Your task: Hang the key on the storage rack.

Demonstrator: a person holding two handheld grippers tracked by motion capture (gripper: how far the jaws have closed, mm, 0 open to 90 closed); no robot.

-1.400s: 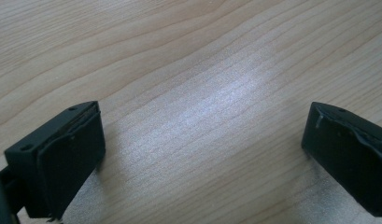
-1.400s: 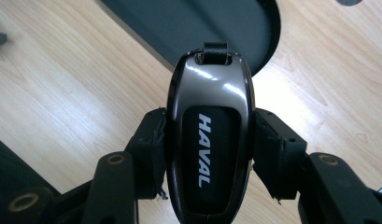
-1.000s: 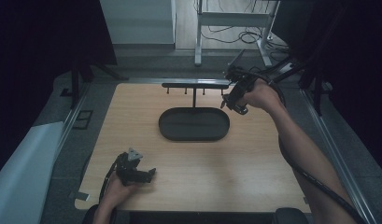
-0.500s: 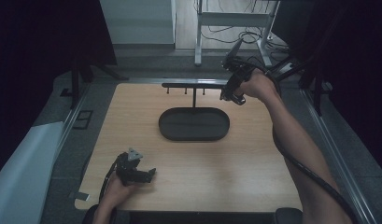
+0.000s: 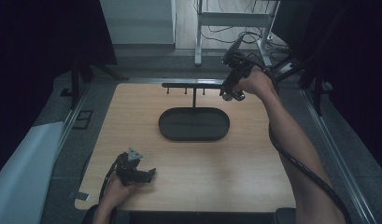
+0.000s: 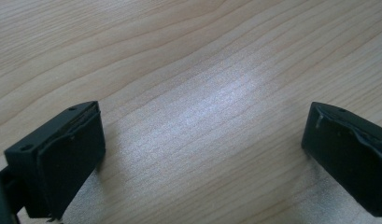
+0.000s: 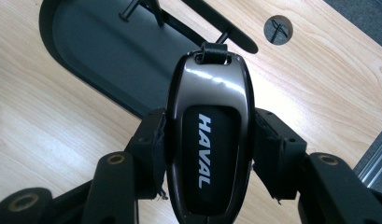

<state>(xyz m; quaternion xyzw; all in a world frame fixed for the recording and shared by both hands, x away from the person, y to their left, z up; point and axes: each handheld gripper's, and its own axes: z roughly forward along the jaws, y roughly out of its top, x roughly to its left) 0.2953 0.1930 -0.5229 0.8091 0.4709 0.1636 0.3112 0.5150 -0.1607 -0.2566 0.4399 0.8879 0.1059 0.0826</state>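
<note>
High view: right gripper held a key fob by the right end of the rack; one rack, three pegs, one tray.

Left gripper view: left gripper was wide, empty, on the surface.

Right gripper view: one fob loop sat near a peg; misalignment could miss it, dropping the fob.

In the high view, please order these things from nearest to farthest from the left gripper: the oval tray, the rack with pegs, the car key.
1. Oval tray: mid-table, up and right of the left gripper.
2. Rack with pegs: behind the tray, at the far edge.
3. Car key: far right, clamped in the right gripper.
</note>
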